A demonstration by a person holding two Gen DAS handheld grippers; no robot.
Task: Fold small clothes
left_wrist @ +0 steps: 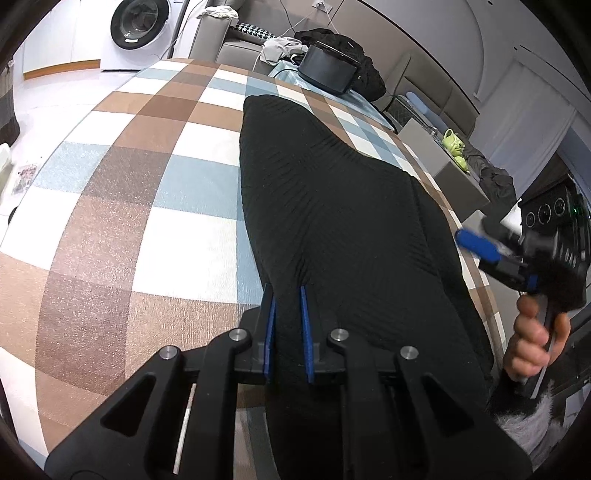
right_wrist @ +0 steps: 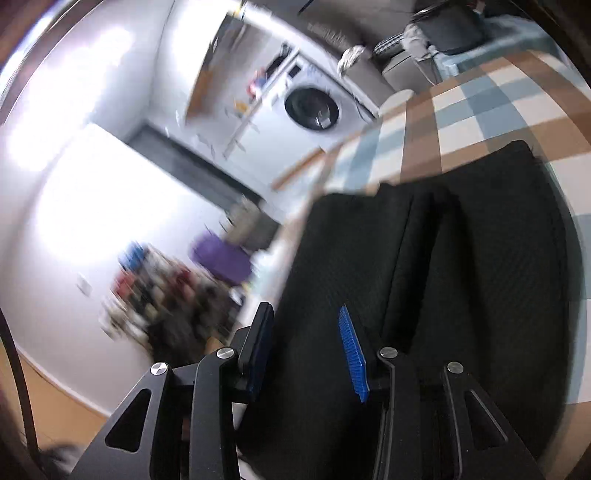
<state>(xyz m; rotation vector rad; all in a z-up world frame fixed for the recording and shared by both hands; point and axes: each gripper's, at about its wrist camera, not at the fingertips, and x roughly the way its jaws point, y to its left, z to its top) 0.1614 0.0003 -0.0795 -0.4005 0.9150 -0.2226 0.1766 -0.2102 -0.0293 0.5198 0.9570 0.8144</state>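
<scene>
Black garment (left_wrist: 332, 206) is laid out long on the checked table (left_wrist: 122, 206), w/ what looks like one lengthwise fold in already, so prob midway imo; cross folds left. Left gripper (left_wrist: 287, 295) is pinched shut on the near hem. Right gripper (right_wrist: 306, 332) has jaws apart, nothing in them, above the cloth's edge. Left cam shows the person's hand (left_wrist: 535, 339); right cam, blurry, shows the fold ridge.

Garment (left_wrist: 332, 206) black, ribbed texture. Tablecloth (left_wrist: 147, 177) checked brown, pale blue, white. Gripper pads (right_wrist: 352, 352) blue on black fingers. At 11 o'clock, washing machine (left_wrist: 138, 33) white. Blurred purple object (right_wrist: 221, 258), possibly bag.
</scene>
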